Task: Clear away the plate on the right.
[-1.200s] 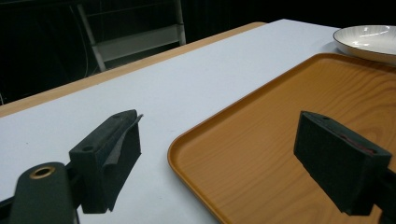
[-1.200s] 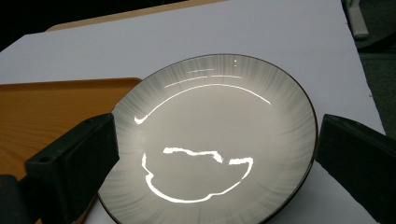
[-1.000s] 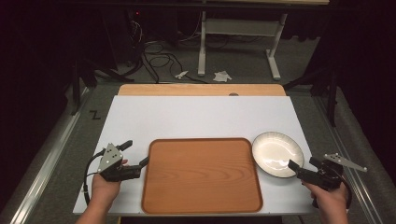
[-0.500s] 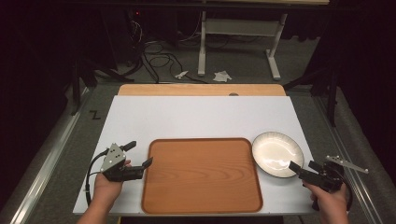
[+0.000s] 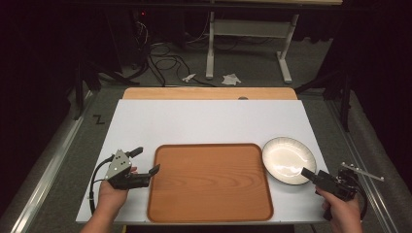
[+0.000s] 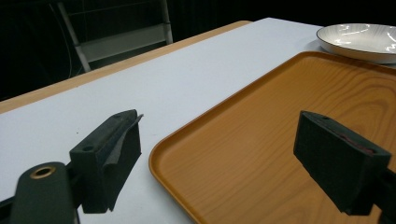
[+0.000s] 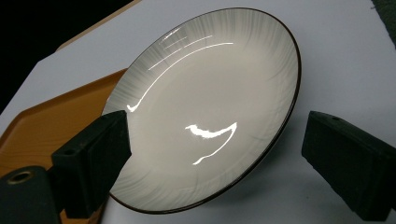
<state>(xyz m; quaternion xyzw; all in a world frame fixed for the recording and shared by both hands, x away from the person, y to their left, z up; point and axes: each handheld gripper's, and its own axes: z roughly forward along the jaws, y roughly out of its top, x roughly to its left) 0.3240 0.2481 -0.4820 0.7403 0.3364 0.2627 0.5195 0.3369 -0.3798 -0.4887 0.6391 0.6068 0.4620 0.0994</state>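
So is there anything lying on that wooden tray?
No, the wooden tray lies bare, its wood grain showing all over. The white plate sits on the table beside its right edge. What lies beneath the tray is covered.

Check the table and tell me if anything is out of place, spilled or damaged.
Nothing stands out. The wooden tray lies flat and bare, the white plate sits whole beside it, and no spill shows on the table. Both tools, left and right, are open.
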